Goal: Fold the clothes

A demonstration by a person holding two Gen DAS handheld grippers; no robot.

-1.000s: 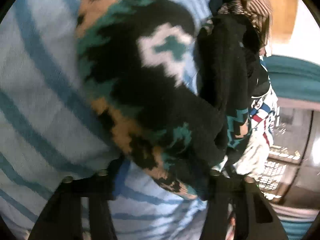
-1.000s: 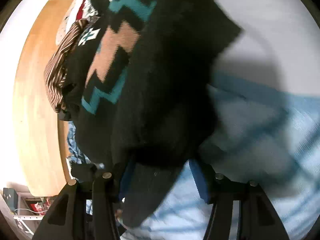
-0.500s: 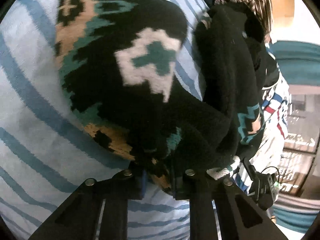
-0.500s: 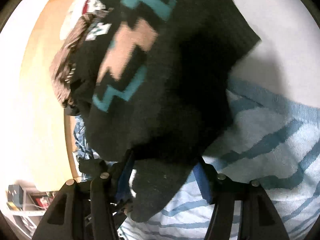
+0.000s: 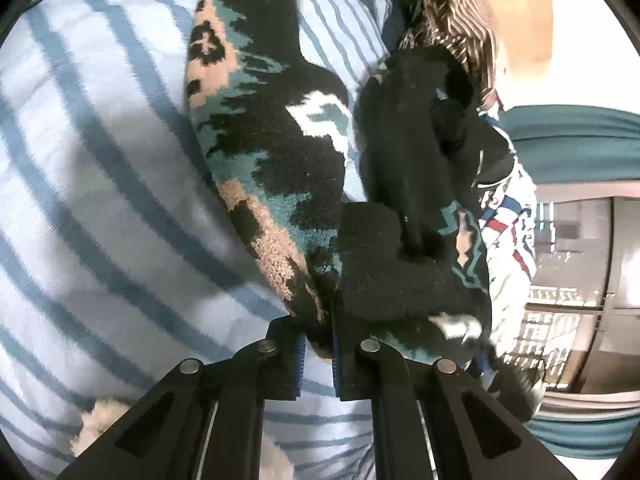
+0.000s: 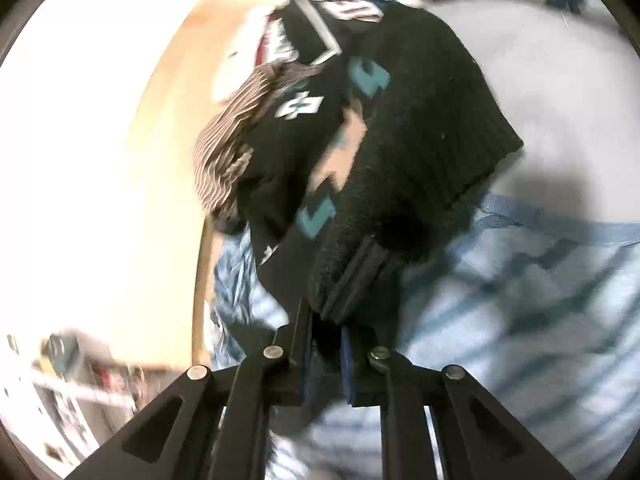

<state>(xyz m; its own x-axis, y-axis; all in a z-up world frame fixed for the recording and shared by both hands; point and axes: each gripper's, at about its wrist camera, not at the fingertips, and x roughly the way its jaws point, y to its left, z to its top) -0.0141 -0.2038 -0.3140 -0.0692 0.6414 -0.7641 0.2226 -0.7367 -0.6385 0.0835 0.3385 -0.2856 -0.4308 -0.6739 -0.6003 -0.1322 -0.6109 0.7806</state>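
A black knit sweater (image 5: 304, 184) patterned in teal, tan and white lies bunched on a light blue striped blanket (image 5: 100, 208). In the left wrist view my left gripper (image 5: 318, 344) is shut on the sweater's lower edge, the fabric pinched between its fingers. In the right wrist view my right gripper (image 6: 326, 344) is shut on another black edge of the same sweater (image 6: 400, 160), which rises away from the jaws. Most of the garment is crumpled and its shape is hidden.
A brown striped garment (image 5: 460, 32) and a white one with red and blue marks (image 5: 508, 216) lie heaped behind the sweater. A wooden board (image 6: 168, 184) runs along the left in the right wrist view. A teal cushion (image 5: 572, 144) sits at right.
Both grippers went from open around the sweater's edges to shut on them. The sweater has been drawn up and away from the blanket, and the right view is blurred with motion.
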